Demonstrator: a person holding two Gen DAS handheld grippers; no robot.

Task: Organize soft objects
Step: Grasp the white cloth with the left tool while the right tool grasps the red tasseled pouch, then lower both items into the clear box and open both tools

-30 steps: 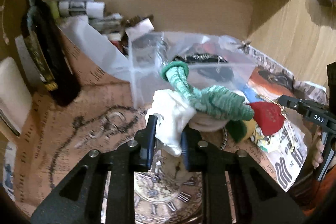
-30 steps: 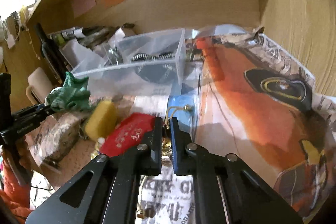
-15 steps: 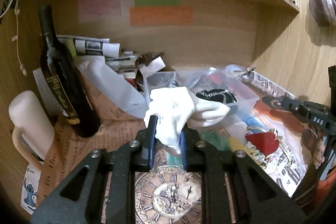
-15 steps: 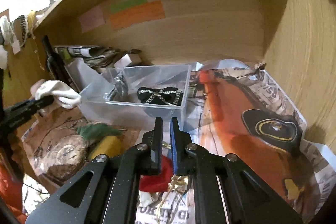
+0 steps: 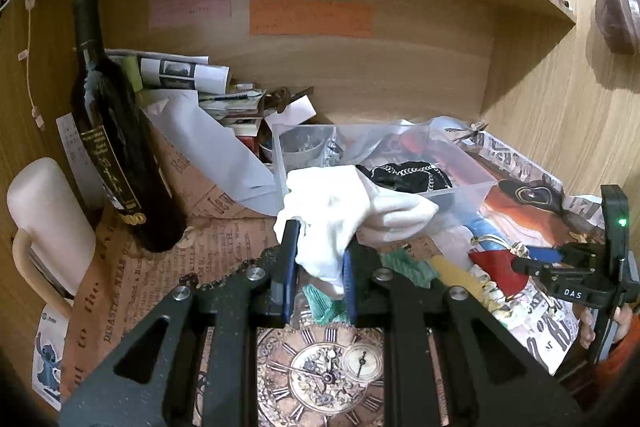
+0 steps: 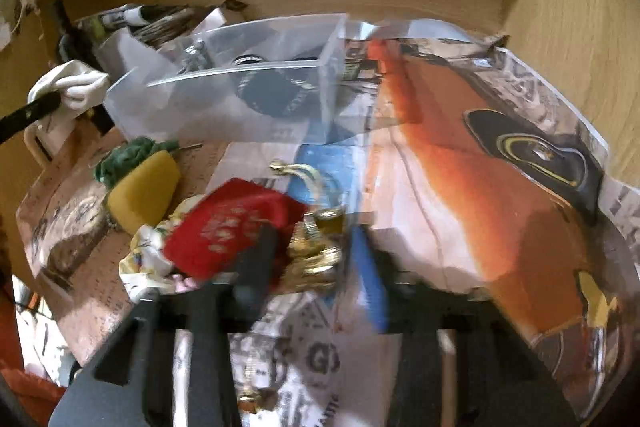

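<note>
My left gripper (image 5: 318, 267) is shut on a white glove (image 5: 340, 219), held above the desk in front of a clear plastic bin (image 5: 460, 187) that holds a black pouch (image 5: 408, 175). The glove also shows at the far left of the right wrist view (image 6: 74, 87). A green knitted sock (image 5: 404, 265), a yellow sponge (image 6: 144, 191) and a red pouch (image 6: 236, 223) lie on the desk below. My right gripper (image 6: 316, 259) is open, its blurred fingers on either side of the red pouch's gold tassel (image 6: 316, 251).
A dark wine bottle (image 5: 110, 131) stands at the left, a white mug (image 5: 44, 223) beside it. Papers and clutter (image 5: 192, 87) pile at the back. Wooden walls close the back and right. Newspaper sheets (image 6: 460, 163) cover the desk.
The left gripper lifted the white glove off the pile; the green sock dropped back onto the desk. The right gripper, shut before, opened and moved down to the red pouch's gold tassel.
</note>
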